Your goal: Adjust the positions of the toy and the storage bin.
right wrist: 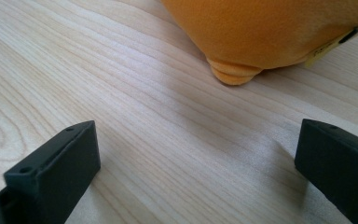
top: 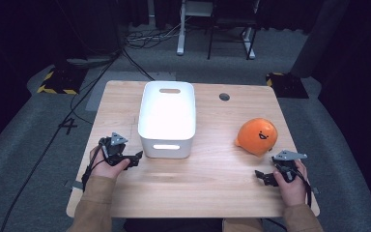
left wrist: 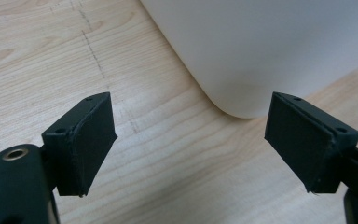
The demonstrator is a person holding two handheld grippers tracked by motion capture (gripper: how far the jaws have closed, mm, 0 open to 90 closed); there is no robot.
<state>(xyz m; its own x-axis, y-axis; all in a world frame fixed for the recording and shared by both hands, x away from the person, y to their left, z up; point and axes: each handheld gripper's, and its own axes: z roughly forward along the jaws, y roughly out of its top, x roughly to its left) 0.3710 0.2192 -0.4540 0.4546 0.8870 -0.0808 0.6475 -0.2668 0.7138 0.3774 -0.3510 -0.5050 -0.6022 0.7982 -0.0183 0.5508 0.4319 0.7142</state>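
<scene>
A: Left gripper [top: 134, 158] status?
B: My jaws stand apart, near the white plastic bin [top: 167, 118] (its near-left corner).
A: Right gripper [top: 264, 177]?
B: Apart, empty; the round orange plush toy [top: 256, 136] lies just beyond on the wooden table [top: 207, 183].

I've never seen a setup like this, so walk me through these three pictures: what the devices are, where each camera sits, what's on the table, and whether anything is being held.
There is no robot here. A person sits at a wooden table and holds a hand-operated tool in each hand, each ending in two black jaws.

The wide picture comes from a fixed camera above, looking down. In it you see the left tongs and the right tongs, with the person's sleeves at the bottom.

The other two pictures come from small cameras riding on the tools, looking out between the jaws.

On the table stand a white plastic bin with handle slots, and an orange plush toy with a little face.

Nothing is held: both pairs of jaws are spread open with only bare wood between them. The left points at the bin's corner, the right at the toy.
</scene>
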